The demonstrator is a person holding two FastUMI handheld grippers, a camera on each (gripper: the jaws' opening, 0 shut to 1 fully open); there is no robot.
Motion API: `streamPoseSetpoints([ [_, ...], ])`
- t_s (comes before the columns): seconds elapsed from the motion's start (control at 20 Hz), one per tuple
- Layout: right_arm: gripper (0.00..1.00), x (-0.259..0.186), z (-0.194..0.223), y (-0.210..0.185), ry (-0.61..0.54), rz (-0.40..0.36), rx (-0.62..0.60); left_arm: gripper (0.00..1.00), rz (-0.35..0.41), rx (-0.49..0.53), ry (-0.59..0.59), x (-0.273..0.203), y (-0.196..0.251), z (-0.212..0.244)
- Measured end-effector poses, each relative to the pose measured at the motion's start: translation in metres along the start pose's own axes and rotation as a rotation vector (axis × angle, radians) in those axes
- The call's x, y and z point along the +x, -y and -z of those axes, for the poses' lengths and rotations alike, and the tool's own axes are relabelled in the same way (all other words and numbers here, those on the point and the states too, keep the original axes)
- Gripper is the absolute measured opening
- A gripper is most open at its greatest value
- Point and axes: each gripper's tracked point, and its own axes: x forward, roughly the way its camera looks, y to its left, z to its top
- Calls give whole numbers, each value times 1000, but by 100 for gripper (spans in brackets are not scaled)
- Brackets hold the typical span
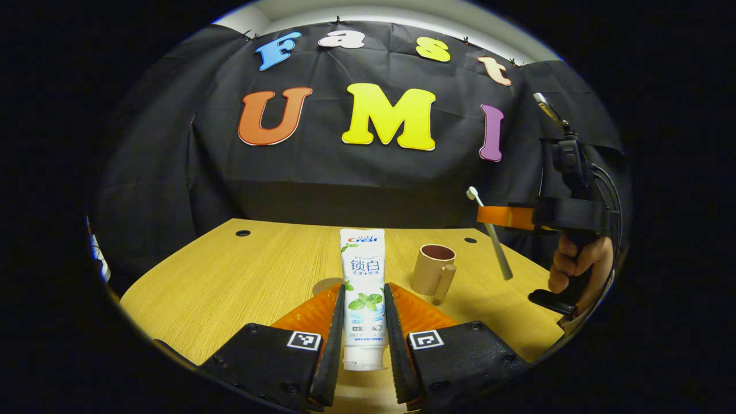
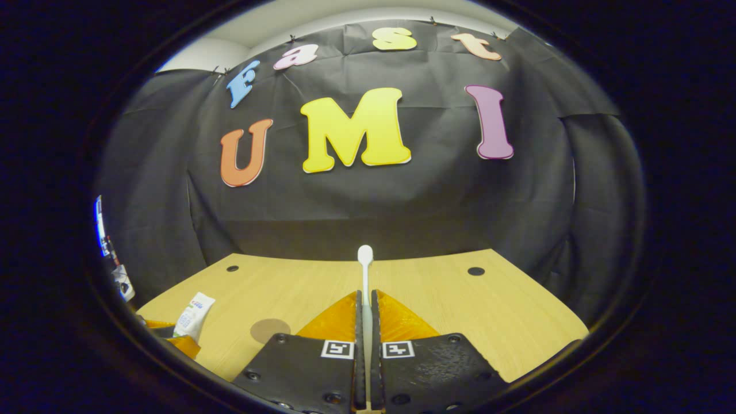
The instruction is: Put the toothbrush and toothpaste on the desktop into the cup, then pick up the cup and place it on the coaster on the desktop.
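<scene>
In the left gripper view, the left gripper (image 1: 364, 322) is seen closed on the toothpaste (image 1: 362, 287), the tube held upright between both fingers with its cap end down and its crimped end up, apparently lifted off the desktop (image 1: 230, 276). A round coaster (image 1: 325, 284) is partly hidden behind the left finger, and the cup (image 1: 433, 269) stands just right of the tube, upright, open mouth up, handle toward the camera. Farther right, the right gripper (image 1: 489, 216), held by a hand (image 1: 578, 261), is clamped on the toothbrush (image 1: 490, 233), which hangs tilted with its head up, above and right of the cup. In the right gripper view the brush handle is pinched between the closed fingers, head pointing forward. The step in hand is judged to be the loading of the cup. The items are best brought in one at a time, so that the grippers are kept apart over the narrow mouth. Each should be centred above the opening, lowered until its lower end is inside, and only then released, so that the light cup is not tipped
</scene>
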Motion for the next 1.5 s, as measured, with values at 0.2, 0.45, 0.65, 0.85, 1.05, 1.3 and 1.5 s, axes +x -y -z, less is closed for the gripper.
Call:
streamPoseSetpoints([
  [0.2,4,64,-5,-5,-4,-20,30,41,8,-15,47,10,5,-19],
  [0.45,4,108,-15,-10,44,-26,45,41,26,-41,10,19,9,-12],
  [0.65,5,115,-7,-10,39,-12,13,41,5,-17,5,21,6,-9],
  [0.85,6,104,-13,-10,79,-8,-24,41,14,-8,-19,23,14,-1],
  [1.05,6,86,-11,-15,95,-17,-64,41,21,-4,-33,21,21,5],
  [1.3,18,69,4,-21,69,-43,-103,41,-4,-12,-36,18,20,6],
  [1.5,84,46,0,-23,81,-59,-80,41,-23,-16,-28,19,24,3],
])
